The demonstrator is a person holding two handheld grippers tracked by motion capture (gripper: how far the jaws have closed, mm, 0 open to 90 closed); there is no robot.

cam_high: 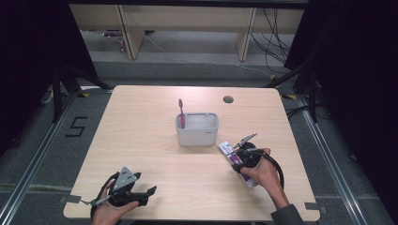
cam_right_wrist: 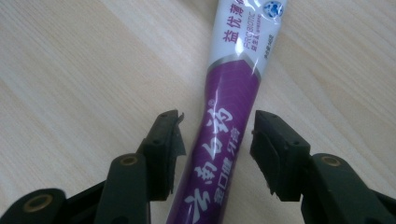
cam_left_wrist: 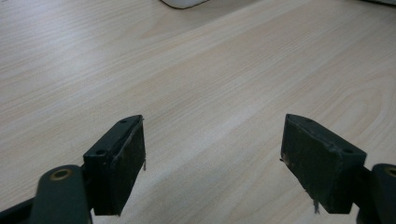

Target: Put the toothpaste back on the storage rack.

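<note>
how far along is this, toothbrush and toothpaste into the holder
Done: the pink toothbrush already stands in the grey holder. In hand: the right gripper straddles the purple toothpaste tube, which lies flat on the table; its jaws stand either side, with gaps showing, so no grip yet. Left: clamp the tube, lift it, put it in the holder. The left gripper is open over bare wood.

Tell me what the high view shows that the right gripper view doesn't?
High view alone: the pink plastic toothbrush standing upright in the grey plastic holder, the round hole in the tabletop, and the left hand-held gripper, open over bare wood.

Right gripper view alone: the white print on the purple and white toothpaste tube, with gaps between it and both jaws.

Both: that tube lying on the light wooden table, with the right hand-held gripper open around it.
</note>
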